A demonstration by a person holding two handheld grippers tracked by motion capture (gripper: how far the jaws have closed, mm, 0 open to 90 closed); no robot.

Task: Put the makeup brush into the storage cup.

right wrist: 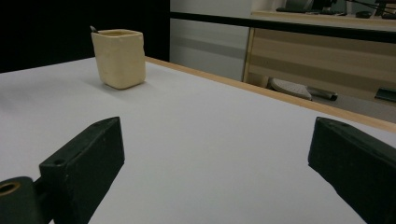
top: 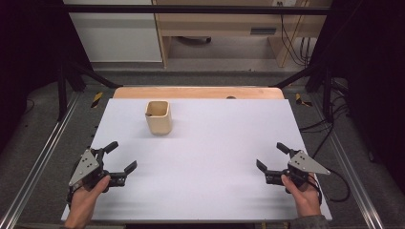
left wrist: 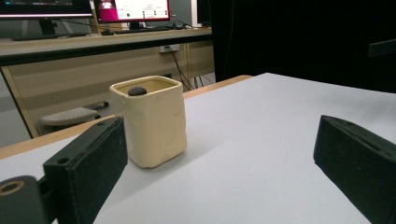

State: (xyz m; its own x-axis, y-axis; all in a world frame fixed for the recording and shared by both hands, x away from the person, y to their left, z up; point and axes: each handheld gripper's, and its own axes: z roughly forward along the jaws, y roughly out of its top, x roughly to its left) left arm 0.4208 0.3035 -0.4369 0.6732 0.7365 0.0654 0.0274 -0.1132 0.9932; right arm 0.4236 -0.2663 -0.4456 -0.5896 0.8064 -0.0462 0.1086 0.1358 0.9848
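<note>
A cream square cup (top: 158,117) stands upright on the white table top (top: 210,157), toward the back and left of centre. Something small and dark (left wrist: 137,91) pokes above its rim; I cannot tell what it is. My left gripper (top: 120,157) rests at the front left of the table, open, jaws wide apart and nothing between them. In the left gripper view the cup (left wrist: 151,120) stands ahead, slightly left. My right gripper (top: 271,157) sits at the front right, also open and holding nothing. From the right gripper view the cup (right wrist: 119,51) is far off at the upper left.
A wooden strip (top: 198,92) runs along the table's back edge. Metal rails (top: 43,152) flank the table on both sides. Beyond it stand a wooden desk (top: 229,24) and cables (top: 293,43) on the floor.
</note>
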